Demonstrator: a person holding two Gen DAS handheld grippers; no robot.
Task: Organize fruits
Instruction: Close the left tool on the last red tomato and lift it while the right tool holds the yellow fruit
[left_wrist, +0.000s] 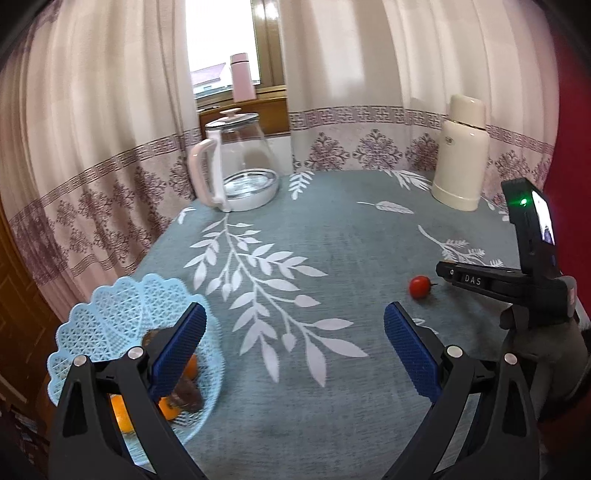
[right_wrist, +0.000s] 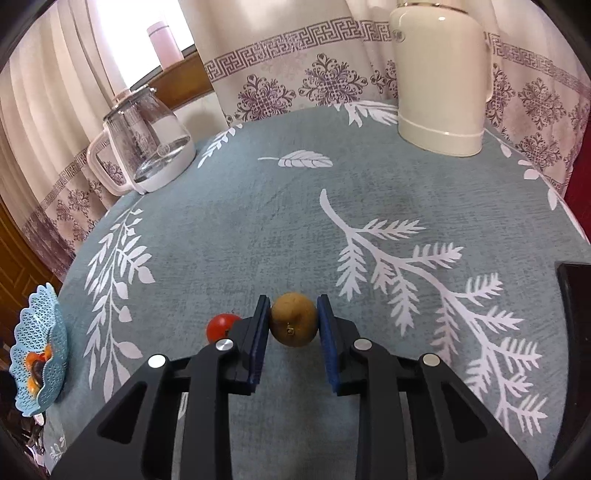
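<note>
Gripping: right fingers (right_wrist: 294, 325) pinching a brown fruit (right_wrist: 294, 319) at its sides, just above the desk (right_wrist: 258, 221).
Idle: left fingers (left_wrist: 293, 345) spread wide, holding nothing, beside the basket (left_wrist: 110, 306).
Remaining: tomato (right_wrist: 221, 326) on the desk, just left of the right fingers.
Advice: keep the squeeze light and centred, carry low toward the basket.
Unclear: basket contents partly hidden; oranges and something dark.

Grey-blue tablecloth (right_wrist: 280, 229) with white leaf sprigs; pale blue lattice basket (left_wrist: 110, 310); red tomato (left_wrist: 420, 286); tan-brown round fruit (right_wrist: 294, 319); cream thermos (left_wrist: 461, 151); blue gripper pads (right_wrist: 258, 343).
</note>
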